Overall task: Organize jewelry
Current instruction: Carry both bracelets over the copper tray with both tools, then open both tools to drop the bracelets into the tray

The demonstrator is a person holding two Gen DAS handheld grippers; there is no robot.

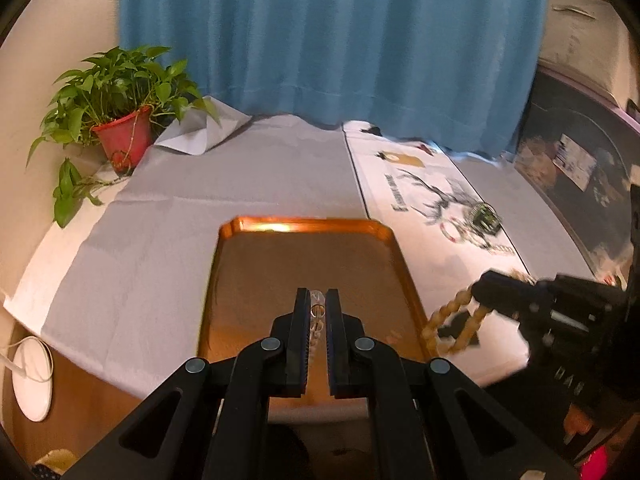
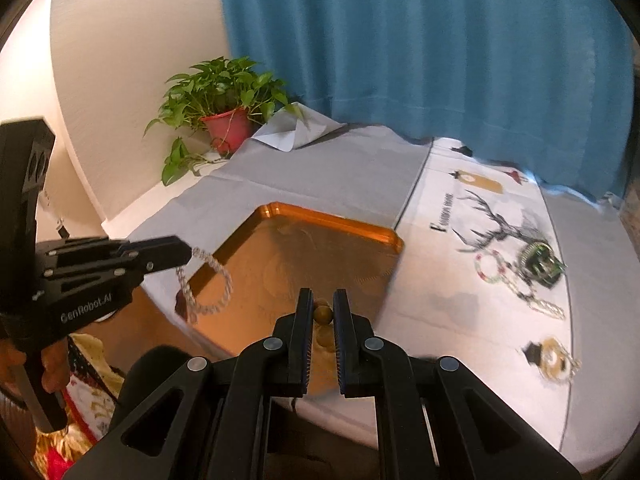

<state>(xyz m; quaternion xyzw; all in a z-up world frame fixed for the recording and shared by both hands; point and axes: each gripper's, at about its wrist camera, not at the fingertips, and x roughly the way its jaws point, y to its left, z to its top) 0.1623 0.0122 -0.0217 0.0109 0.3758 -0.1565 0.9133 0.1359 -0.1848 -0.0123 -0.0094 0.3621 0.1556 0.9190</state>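
Observation:
An orange tray (image 1: 280, 264) (image 2: 328, 220) lies on the grey tablecloth. My left gripper (image 1: 317, 294) (image 2: 188, 252) is shut on a clear crystal bead bracelet (image 1: 318, 308) (image 2: 208, 284), which hangs as a loop over the tray's near left corner. My right gripper (image 2: 323, 294) (image 1: 480, 284) is shut on a brown wooden bead bracelet (image 2: 323, 314) (image 1: 448, 320). That bracelet dangles just off the tray's right edge, above the white printed cloth. Both grippers point down toward the tray's near end.
More jewelry lies in a heap (image 2: 536, 264) (image 1: 480, 220) on the deer-print cloth right of the tray, with a gold pendant piece (image 2: 552, 356) nearer me. A potted plant (image 1: 120, 120) (image 2: 226, 116) stands at the far left corner. A blue curtain (image 1: 328, 40) hangs behind the table.

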